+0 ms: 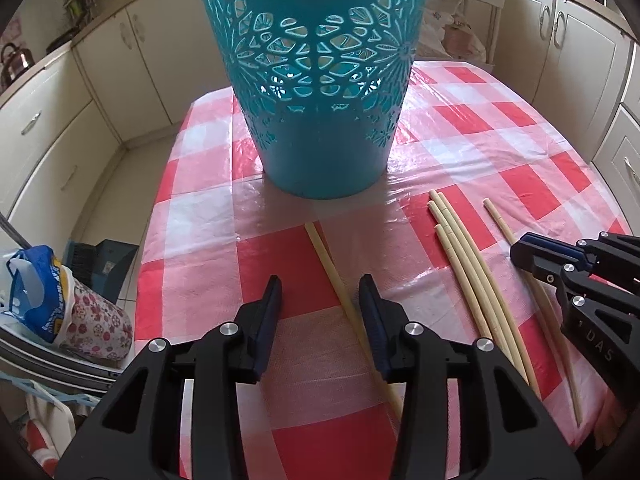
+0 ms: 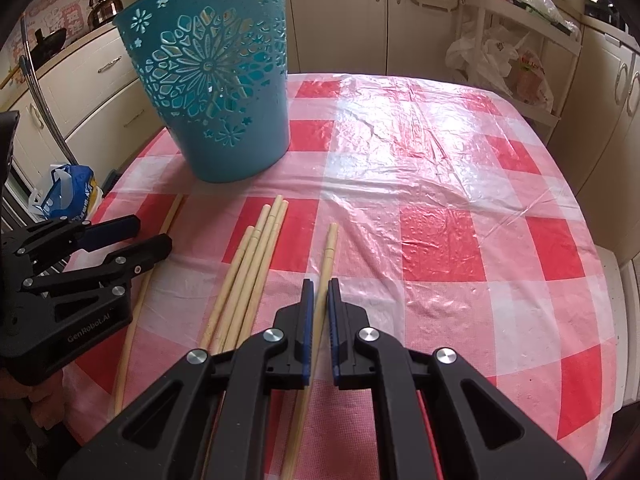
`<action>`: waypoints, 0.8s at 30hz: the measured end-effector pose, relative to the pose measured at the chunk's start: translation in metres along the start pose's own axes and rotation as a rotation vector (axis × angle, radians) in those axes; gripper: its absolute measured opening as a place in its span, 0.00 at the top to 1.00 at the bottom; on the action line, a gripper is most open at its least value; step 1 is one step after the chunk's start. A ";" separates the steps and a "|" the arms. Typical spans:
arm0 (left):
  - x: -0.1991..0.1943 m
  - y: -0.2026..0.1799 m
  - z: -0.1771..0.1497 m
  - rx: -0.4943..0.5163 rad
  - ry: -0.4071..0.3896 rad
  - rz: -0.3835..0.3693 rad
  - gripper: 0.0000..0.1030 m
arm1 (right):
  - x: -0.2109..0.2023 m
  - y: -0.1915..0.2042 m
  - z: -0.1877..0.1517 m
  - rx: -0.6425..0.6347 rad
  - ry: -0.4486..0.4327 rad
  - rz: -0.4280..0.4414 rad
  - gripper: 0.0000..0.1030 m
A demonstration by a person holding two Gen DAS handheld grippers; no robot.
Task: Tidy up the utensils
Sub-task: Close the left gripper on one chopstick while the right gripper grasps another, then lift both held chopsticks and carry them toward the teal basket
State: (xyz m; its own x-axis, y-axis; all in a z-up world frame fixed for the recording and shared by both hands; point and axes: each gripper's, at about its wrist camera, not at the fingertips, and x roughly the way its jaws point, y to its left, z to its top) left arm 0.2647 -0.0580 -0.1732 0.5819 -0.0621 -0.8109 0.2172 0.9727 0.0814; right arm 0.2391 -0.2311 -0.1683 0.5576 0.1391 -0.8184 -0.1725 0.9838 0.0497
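A teal cut-out plastic basket (image 1: 320,92) stands upright on the red-and-white checked table (image 1: 500,132); it also shows at the far left in the right wrist view (image 2: 216,80). Several pale wooden chopsticks lie flat in front of it. My left gripper (image 1: 320,296) is open, its jaws either side of one single chopstick (image 1: 332,276), low over the cloth. My right gripper (image 2: 319,292) is nearly closed around another single chopstick (image 2: 326,256), which runs between its jaws; contact is unclear. A bundle of several chopsticks (image 2: 248,272) lies between the two grippers.
Cream kitchen cabinets (image 1: 100,92) surround the table. A blue-and-white bag (image 1: 40,288) and a floral container (image 1: 100,328) sit beyond the table's left edge. A white rack with plastic bags (image 2: 500,52) stands past the far right edge. A kettle (image 2: 104,8) sits on the counter.
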 end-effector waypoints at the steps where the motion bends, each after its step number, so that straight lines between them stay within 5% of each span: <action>1: 0.000 -0.001 -0.001 0.000 -0.004 -0.016 0.78 | 0.000 0.001 -0.001 0.000 0.000 -0.003 0.93; 4: -0.004 -0.010 -0.003 0.028 -0.010 -0.041 0.95 | -0.003 0.000 -0.004 0.017 0.000 0.002 0.94; 24: -0.079 -0.005 -0.029 -0.017 -0.142 -0.123 0.95 | -0.049 -0.037 -0.022 0.291 -0.140 0.214 0.94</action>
State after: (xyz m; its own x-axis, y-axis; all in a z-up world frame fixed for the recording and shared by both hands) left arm 0.1952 -0.0512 -0.1261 0.6572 -0.2101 -0.7238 0.2803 0.9596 -0.0240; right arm 0.2003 -0.2770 -0.1428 0.6426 0.3394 -0.6869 -0.0710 0.9191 0.3877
